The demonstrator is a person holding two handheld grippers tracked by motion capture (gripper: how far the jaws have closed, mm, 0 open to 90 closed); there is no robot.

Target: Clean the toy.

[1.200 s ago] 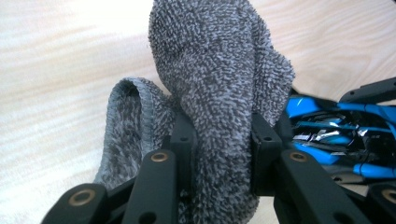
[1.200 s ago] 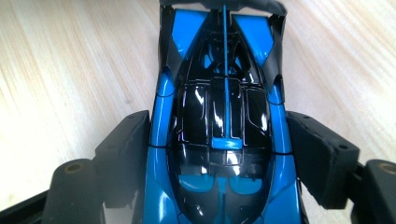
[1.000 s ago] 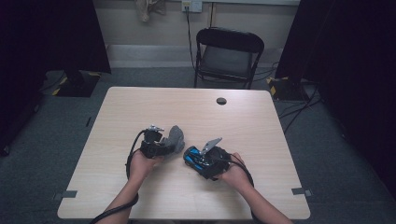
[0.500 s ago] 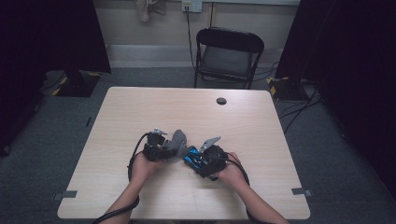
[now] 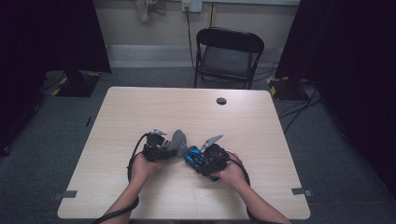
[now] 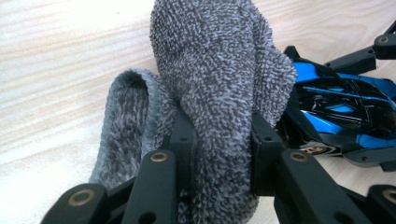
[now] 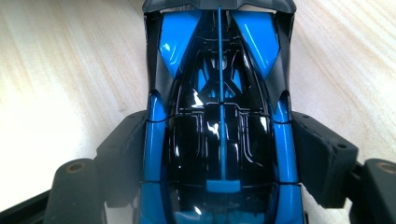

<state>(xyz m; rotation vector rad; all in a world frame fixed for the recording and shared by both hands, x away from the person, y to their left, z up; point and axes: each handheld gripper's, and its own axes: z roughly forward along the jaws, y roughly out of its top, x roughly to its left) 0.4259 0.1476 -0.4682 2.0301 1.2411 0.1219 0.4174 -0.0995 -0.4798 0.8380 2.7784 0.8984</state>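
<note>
The blue and black toy sports car [image 7: 219, 116] sits lengthwise between the jaws of the right gripper [image 5: 201, 160], its long axis running along the jaws and away from the hand; in the high view it points up and to the left across the pale wooden table [image 5: 196, 116], toward the left gripper [image 5: 161, 150]. Its body is glossy, with a black cabin, bright blue side panels, a thin blue stripe down the middle and a dark grey bar at its far end. The right jaws have just been closing and their pads lie against the car's two flanks, holding it. The grey terry-cloth sock [image 6: 219, 84] stands upright in the left gripper, whose jaws are pinched tight on its middle; its rounded end rises above the jaws and a ribbed cuff loops down to one side. Sock and car meet near the table's middle front, the sock touching the car's side.
</note>
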